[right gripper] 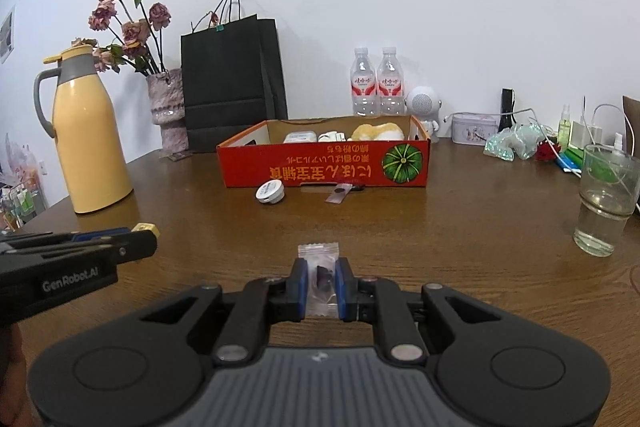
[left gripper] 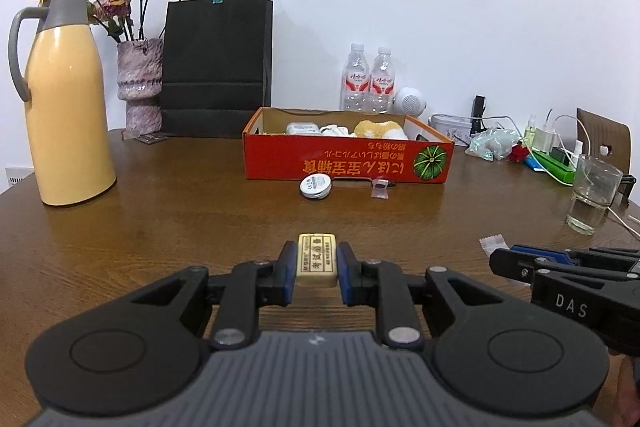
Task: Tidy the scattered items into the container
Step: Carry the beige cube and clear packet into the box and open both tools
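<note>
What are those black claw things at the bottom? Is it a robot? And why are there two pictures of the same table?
No robot: a person holds a pincher tool in each hand, and each tool carries a camera looking along its fingers. That gives two pictures, one from each hand. The left gripper pinches a small cream eraser. The right gripper pinches a clear candy wrapper. Ahead on the brown table sits a red box already holding some things. A round white tin and a small packet lie in front of it.
</note>
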A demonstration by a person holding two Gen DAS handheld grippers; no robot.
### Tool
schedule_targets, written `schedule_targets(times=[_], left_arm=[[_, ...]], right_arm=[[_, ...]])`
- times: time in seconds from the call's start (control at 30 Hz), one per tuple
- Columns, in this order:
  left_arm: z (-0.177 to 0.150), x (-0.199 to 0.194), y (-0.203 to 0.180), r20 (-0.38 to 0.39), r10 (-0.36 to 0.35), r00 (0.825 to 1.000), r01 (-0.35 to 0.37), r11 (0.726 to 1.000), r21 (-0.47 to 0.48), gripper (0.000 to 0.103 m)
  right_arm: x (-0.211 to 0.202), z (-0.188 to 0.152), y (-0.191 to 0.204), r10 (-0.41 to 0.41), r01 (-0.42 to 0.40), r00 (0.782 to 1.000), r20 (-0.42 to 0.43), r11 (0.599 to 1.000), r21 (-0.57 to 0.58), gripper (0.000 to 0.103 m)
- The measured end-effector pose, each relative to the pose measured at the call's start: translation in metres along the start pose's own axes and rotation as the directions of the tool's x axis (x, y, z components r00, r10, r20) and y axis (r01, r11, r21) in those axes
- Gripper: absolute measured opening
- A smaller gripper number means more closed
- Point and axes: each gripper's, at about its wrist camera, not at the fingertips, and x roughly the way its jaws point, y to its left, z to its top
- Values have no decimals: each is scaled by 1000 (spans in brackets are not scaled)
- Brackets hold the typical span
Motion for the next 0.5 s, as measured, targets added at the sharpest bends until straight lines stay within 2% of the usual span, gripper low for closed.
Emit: schedule_targets(times=[0.13, 0.23, 0.33, 0.5], left_arm=[[2, 11, 3, -25, -1, 1000, 1, 1000, -11, 21], [17, 21, 7, -24, -21, 999, 21, 1000, -8, 21], [56, 41, 18, -24, -103, 994, 102, 994, -38, 21], [144, 104, 33, -50, -174, 983, 172, 984, -35, 21]], right_arm=[[8, 1, -9, -11, 12, 1000, -10, 1000, 14, 13], [14, 10, -17, -16, 16, 1000, -13, 1000, 20, 13], [22, 38, -28, -5, 5, 1000, 10, 1000, 28, 13], [50, 127, -50, 74, -75, 995, 67, 997, 13, 13]])
